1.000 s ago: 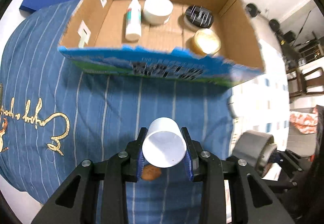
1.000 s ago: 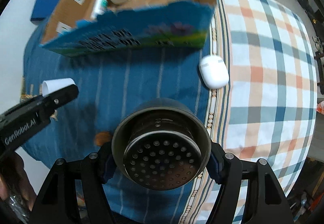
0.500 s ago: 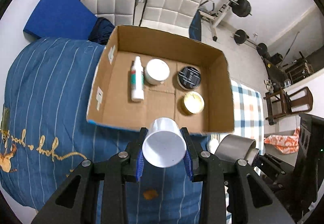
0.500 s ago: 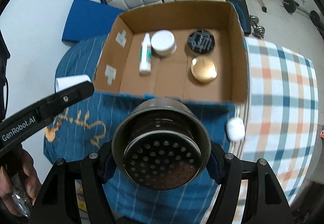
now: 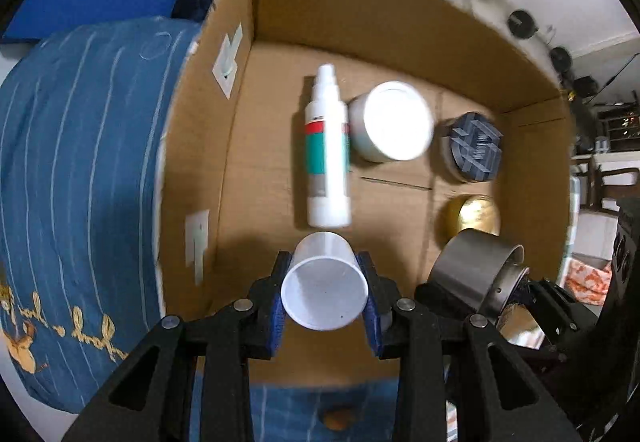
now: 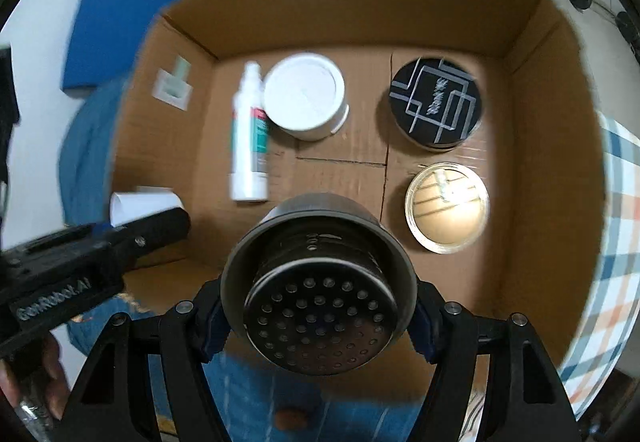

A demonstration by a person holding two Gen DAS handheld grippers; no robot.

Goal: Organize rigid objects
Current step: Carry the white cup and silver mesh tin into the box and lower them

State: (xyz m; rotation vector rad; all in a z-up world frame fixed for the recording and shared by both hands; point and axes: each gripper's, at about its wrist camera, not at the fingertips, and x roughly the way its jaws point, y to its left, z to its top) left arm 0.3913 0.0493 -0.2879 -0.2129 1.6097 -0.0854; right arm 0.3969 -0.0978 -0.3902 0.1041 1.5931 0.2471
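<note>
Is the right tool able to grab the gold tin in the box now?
Probably not: the right tool is already shut on the metal strainer cup. The gold tin lies uncovered in the cardboard box, but it needs free fingers.

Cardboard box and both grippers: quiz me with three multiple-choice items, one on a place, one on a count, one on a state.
1. Where does the spray bottle lie in the cardboard box?
A. beside the white jar
B. on top of the gold tin
C. outside the box

2. How many things rest on the box floor?
A. two
B. four
C. six

3. What does the left gripper hold?
A. nothing
B. the black tin
C. a white cup

Answers:
1 A: the bottle lies flat right next to the white jar.
2 B: bottle, white jar, black tin and gold tin; the rest is in the grippers.
3 C: its fingers clamp the white cup, while the right gripper holds the metal cup.
</note>
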